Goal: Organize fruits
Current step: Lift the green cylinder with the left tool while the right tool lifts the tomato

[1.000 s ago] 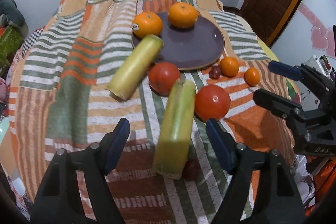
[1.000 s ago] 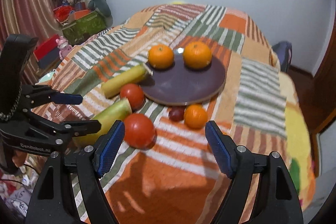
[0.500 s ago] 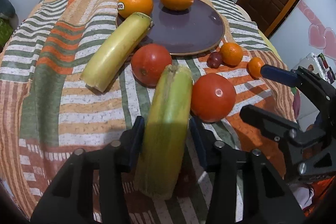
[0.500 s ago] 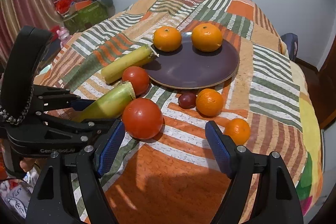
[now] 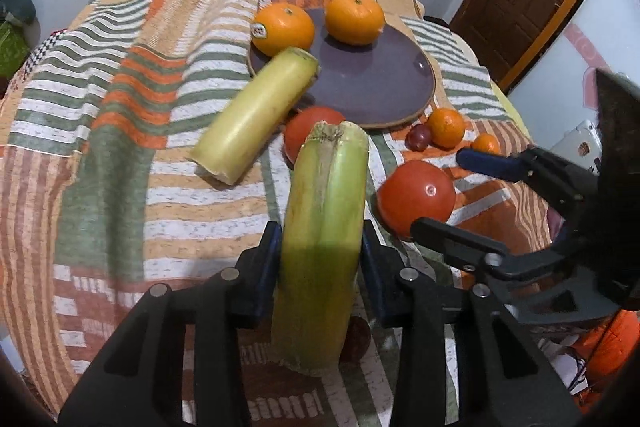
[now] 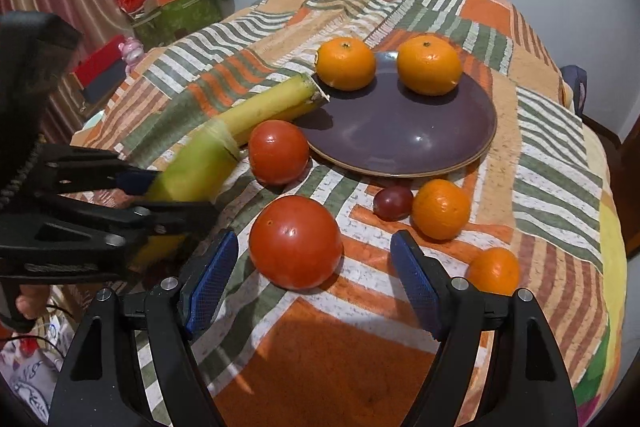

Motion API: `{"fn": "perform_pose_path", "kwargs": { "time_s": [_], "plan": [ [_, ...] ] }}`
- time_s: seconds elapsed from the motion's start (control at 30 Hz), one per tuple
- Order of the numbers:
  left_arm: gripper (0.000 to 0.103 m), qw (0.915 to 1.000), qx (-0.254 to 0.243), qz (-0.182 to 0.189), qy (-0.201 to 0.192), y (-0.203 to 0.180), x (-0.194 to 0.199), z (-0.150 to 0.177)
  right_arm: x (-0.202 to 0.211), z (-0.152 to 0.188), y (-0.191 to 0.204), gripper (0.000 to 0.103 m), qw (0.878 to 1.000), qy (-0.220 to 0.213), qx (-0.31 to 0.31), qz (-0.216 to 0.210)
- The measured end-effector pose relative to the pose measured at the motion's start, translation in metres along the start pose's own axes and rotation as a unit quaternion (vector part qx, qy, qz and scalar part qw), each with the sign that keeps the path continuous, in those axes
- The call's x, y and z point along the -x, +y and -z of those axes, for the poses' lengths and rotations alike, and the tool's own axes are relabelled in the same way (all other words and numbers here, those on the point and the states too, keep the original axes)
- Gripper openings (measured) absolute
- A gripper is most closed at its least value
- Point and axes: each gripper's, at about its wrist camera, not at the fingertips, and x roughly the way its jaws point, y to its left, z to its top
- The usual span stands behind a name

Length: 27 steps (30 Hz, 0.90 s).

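L gripper (image 5: 320, 263) is clamped on the green-yellow corn-like husk (image 5: 324, 227) partway along its length, blue pads pressed to both sides, far end angled up off the patchwork bedspread (image 5: 112, 155); R gripper (image 6: 312, 279) waits w/ jaws wide, fingers either side of the near tomato (image 6: 295, 241), not touching it. Risk, as judged: the husk is long and held well back from its tip, so it could pivot or slide in the pads if swung fast; its tip could knock the second tomato (image 5: 310, 131) just beyond it, or the near one beside it, and round fruit on soft bedding rolls easily toward the edge. The husk looks smooth, pale green w/ a dry fibrous cut end, yellower along one side. A second, yellower husk (image 5: 256, 119) leans on the rim of the purple plate (image 5: 380, 87), which holds two oranges (image 5: 354, 19); two small mandarins (image 6: 440, 209) and a dark red grape-like fruit (image 6: 393, 202) lie on the cloth near the plate.
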Motion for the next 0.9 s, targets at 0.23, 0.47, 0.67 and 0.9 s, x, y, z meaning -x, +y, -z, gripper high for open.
{"fn": "perform_pose_path", "kwargs": {
  "time_s": [0.23, 0.47, 0.67, 0.9],
  "plan": [
    [0.038, 0.9998, -0.001, -0.006, -0.02, 0.002, 0.013, -0.006, -0.01, 0.002, 0.001, 0.073, 1.0, 0.01, -0.001, -0.011],
    [0.037, 0.9995, -0.002, -0.003, -0.03, -0.002, 0.019, -0.012, -0.009, 0.001, 0.001, 0.048, 0.999, 0.014, -0.007, -0.028],
    [0.036, 0.9992, -0.011, -0.003, -0.038, -0.008, 0.026, -0.017, 0.001, -0.003, -0.003, 0.048, 1.0, -0.002, -0.006, -0.017],
    [0.036, 0.9986, -0.015, -0.002, -0.051, -0.015, 0.033, -0.026, 0.016, -0.014, -0.015, 0.048, 0.999, -0.031, -0.015, -0.007]
  ]
}}
